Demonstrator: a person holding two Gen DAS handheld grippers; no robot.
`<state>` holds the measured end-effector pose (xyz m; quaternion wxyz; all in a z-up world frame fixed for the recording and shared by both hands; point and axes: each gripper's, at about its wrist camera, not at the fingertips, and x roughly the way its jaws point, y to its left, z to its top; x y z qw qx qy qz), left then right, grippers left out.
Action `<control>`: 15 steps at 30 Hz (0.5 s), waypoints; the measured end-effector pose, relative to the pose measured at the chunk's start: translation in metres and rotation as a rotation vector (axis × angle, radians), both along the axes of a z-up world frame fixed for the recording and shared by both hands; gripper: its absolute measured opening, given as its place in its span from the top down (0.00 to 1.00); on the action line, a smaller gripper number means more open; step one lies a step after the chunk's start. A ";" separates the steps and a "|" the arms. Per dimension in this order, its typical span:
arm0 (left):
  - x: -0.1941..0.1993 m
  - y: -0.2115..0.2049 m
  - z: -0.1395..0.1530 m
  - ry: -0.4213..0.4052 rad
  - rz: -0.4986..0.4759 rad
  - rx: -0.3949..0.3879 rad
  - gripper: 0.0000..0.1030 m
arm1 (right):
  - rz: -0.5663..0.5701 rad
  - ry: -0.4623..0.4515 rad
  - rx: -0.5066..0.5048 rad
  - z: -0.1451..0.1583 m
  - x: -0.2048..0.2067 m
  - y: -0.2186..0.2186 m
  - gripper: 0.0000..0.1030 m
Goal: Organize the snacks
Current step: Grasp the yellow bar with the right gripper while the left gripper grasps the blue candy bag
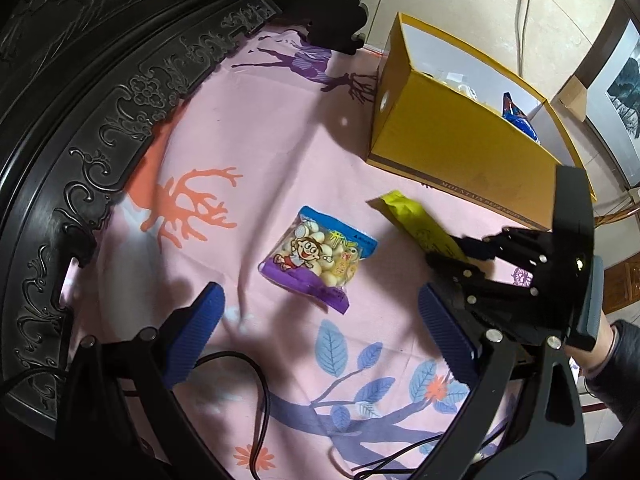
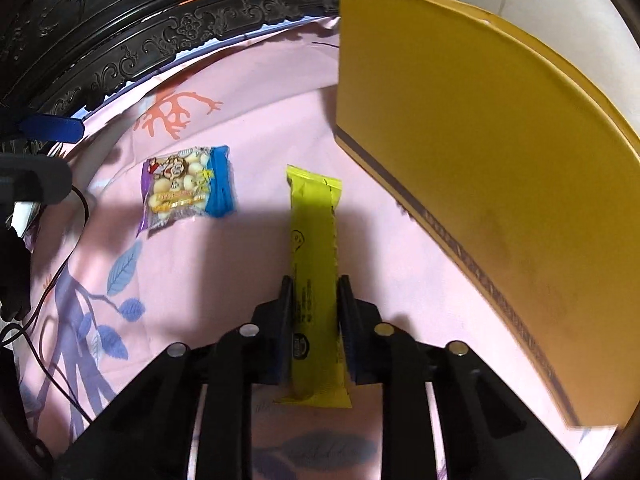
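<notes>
A long yellow snack bar lies on the pink patterned cloth, and my right gripper is shut on its near half, a pad pressed on each side. The left wrist view shows the same yellow bar with the right gripper clamped on its end. A blue and purple packet of round white snacks lies flat on the cloth, also visible as the packet left of the bar. My left gripper hovers open just short of that packet, which lies ahead of its blue fingers.
An open yellow cardboard box stands at the right with a blue wrapper inside; its side wall rises close beside the bar. A dark carved wooden frame borders the cloth at the left. Black cables trail across the near cloth.
</notes>
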<state>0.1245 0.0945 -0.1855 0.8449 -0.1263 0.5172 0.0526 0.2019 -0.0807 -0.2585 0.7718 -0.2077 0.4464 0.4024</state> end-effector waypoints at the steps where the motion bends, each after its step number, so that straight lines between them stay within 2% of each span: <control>1: 0.000 -0.001 0.000 0.001 -0.003 0.001 0.04 | -0.011 0.003 0.002 0.000 -0.003 -0.004 0.78; 7: 0.000 -0.008 -0.002 -0.002 -0.026 0.024 0.04 | -0.105 0.021 -0.010 0.000 -0.042 -0.046 0.79; 10: 0.008 -0.011 -0.006 -0.018 -0.043 0.063 0.04 | -0.171 0.040 -0.005 -0.001 -0.067 -0.071 0.78; 12: 0.020 -0.013 -0.016 -0.013 -0.050 0.108 0.04 | -0.226 0.061 0.014 -0.002 -0.080 -0.085 0.78; 15: 0.040 -0.014 -0.033 0.015 -0.067 0.121 0.04 | -0.312 0.091 0.056 -0.003 -0.090 -0.098 0.78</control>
